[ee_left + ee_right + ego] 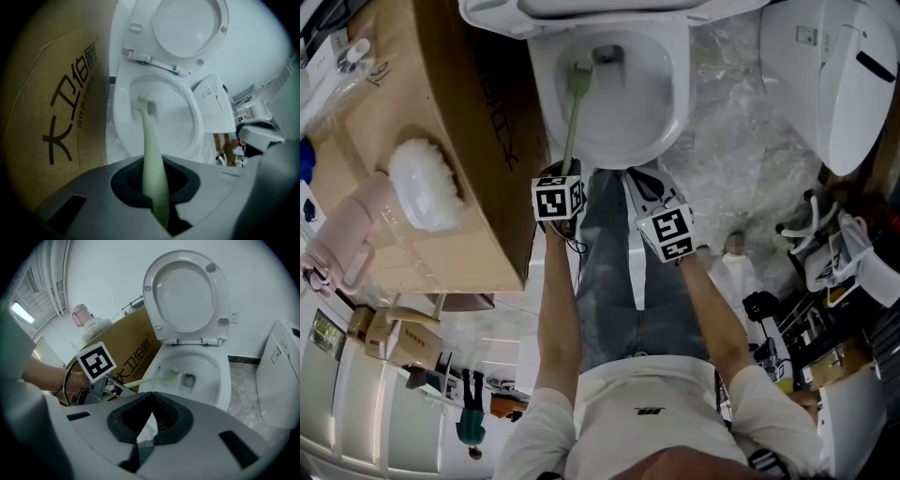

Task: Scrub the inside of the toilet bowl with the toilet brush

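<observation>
The white toilet bowl [675,103] stands open at the top of the head view, with its seat and lid [187,291] raised. A toilet brush with a long pale green handle [572,122] reaches into the bowl, and its head [579,77] rests against the left inner wall near the drain. My left gripper [566,172] is shut on the handle's near end [157,187], just in front of the rim [199,136]. The brush head [143,102] also shows in the left gripper view. My right gripper [649,186] hovers beside it, shut on nothing [151,411], facing the bowl [225,380] and the brush [169,376].
A large printed cardboard box [441,112] stands tight against the toilet's left side, with a white fluffy item [427,192] and a pink object [347,234] on it. A second white toilet unit [834,75] stands at the right. Cables and gear [825,253] clutter the marble floor [731,159] at the right.
</observation>
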Tool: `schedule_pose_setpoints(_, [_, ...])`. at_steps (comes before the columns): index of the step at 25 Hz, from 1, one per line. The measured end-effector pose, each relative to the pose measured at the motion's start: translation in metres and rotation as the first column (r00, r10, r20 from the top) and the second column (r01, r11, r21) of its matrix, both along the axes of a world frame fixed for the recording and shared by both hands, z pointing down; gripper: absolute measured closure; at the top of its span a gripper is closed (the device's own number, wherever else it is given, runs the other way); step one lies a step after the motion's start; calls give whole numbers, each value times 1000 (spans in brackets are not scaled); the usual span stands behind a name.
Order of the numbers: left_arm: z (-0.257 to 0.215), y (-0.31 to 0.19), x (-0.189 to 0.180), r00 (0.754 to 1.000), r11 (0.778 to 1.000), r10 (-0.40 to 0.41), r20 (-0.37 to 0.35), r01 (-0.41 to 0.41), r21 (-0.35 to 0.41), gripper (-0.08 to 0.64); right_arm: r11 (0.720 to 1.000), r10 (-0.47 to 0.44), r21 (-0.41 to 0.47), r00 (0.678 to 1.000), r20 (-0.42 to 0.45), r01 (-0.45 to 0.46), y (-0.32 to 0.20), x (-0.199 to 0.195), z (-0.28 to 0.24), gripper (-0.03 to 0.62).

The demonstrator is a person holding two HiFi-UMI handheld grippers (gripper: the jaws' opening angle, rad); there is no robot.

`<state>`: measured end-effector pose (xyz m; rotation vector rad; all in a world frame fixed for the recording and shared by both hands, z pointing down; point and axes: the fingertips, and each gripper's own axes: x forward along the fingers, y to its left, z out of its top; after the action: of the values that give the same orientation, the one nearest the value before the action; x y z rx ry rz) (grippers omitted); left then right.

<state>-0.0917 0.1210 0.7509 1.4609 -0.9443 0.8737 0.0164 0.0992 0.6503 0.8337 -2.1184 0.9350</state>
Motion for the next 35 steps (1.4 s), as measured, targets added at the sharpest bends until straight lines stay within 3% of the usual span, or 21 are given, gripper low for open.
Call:
schedule_pose_setpoints(18, [-1,66,40,993,994,96,-73,-100,-43,526,1000,13,-17,1000,-9,-13,22,4,5,598])
schedule_pose_setpoints(35, [-7,66,101,969,980,194,-155,-200,-19,526,999,36,-36,999,-13,-36,24,22,12,597])
